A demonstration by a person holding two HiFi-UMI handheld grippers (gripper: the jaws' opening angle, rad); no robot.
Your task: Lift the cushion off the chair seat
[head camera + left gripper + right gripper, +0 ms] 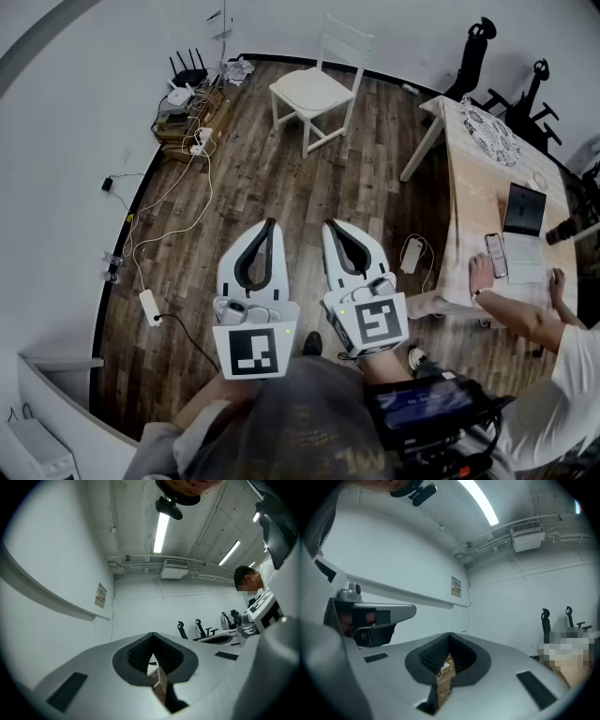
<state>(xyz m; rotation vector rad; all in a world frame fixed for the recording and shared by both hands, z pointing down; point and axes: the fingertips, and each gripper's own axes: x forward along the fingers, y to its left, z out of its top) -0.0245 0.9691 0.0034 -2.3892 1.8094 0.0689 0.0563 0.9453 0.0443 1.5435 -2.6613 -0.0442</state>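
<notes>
White cushion (pixel 309 89) sits well apart; my left and right jaws, closed on nothing, would shove it unless opened.

No print here that I can read. The small cream placard (pixel 100 596) on the white wall (pixel 70 541) carries lettering too small to make out; my two white marker cubes (pixel 256 351) (pixel 373 322) show only black squares.

Room's evenly bright, lit by long white fluorescent ceiling tubes (pixel 161 531) that blow out a bit in both gripper views. Heavy fisheye everywhere, with dark vignetted corners. The dark brown wooden plank floor (pixel 281 187) barely shows shadows. My grey plastic left gripper (pixel 153 634) goes soft near the lens.
</notes>
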